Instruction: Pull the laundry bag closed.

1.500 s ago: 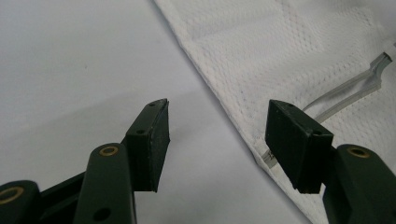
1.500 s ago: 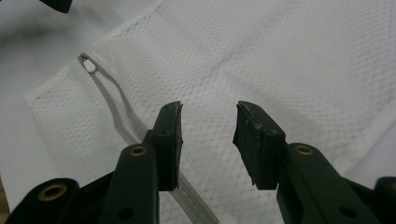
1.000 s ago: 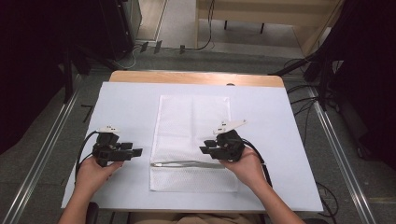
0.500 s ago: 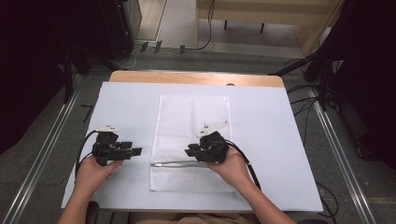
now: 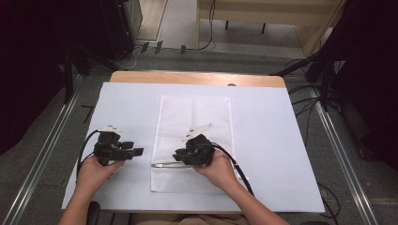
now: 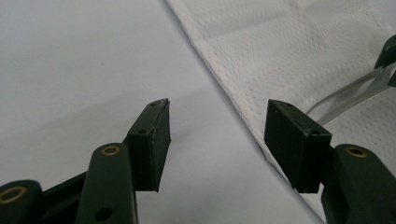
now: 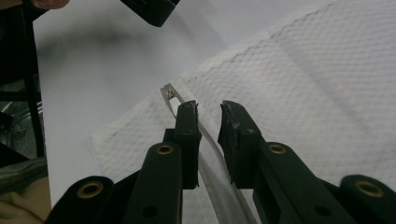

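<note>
White table (image 5: 272, 140), one mesh bag (image 5: 192, 117), left tool (image 6: 217, 140) released, right tool (image 7: 208, 140) straddling zipper (image 7: 187, 116), unclenched

Left gripper (image 5: 137, 152) gapes wide — right gripper (image 5: 177, 155) jaws nearly closed, both low.

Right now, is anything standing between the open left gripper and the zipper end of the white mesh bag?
Nothing visible does. Bare white table cover separates the left gripper from the mesh bag.
</note>
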Action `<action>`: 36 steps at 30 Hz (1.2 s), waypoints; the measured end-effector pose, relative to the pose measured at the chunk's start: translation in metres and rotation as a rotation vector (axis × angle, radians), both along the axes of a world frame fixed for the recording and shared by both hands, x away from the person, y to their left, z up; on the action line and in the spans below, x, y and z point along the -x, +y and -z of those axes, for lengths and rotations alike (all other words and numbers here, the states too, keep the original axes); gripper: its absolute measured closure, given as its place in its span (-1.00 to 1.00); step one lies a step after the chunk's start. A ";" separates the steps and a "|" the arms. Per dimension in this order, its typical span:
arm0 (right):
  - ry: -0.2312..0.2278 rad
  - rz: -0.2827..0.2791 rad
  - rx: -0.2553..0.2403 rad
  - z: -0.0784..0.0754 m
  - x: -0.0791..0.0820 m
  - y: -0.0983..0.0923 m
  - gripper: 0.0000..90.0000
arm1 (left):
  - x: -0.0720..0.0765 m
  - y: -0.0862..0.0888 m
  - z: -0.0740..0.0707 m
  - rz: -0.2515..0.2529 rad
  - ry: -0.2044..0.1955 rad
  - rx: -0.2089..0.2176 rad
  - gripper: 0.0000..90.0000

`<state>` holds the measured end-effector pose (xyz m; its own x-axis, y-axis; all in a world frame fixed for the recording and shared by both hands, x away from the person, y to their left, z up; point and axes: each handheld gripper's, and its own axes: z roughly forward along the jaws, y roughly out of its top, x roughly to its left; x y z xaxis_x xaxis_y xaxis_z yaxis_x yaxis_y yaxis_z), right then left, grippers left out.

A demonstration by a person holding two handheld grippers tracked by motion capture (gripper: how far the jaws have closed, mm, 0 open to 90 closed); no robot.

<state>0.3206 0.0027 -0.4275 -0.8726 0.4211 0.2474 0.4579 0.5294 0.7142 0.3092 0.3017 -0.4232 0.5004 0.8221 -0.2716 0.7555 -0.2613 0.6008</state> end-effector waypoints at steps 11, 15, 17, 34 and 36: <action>0.007 -0.040 0.010 0.013 0.002 0.024 0.82 | -0.002 0.000 0.000 0.003 0.000 0.005 -0.08; 0.013 -0.048 0.019 0.018 0.003 0.032 0.82 | -0.002 0.001 0.000 -0.001 -0.004 0.001 -0.08; 0.017 -0.055 0.021 0.021 0.003 0.037 0.82 | -0.003 0.001 0.000 -0.002 -0.007 -0.009 -0.08; 0.051 -0.074 0.035 0.034 -0.003 0.059 0.88 | -0.003 0.006 -0.001 -0.011 -0.010 0.003 -0.08; 0.051 -0.078 0.043 0.035 -0.003 0.060 0.84 | -0.003 0.006 -0.001 -0.012 -0.011 0.003 -0.08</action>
<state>0.3231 0.0628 -0.4624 -0.8900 0.3631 0.2756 0.4491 0.5943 0.6672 0.3126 0.3077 -0.4225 0.4931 0.8274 -0.2687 0.7522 -0.2504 0.6095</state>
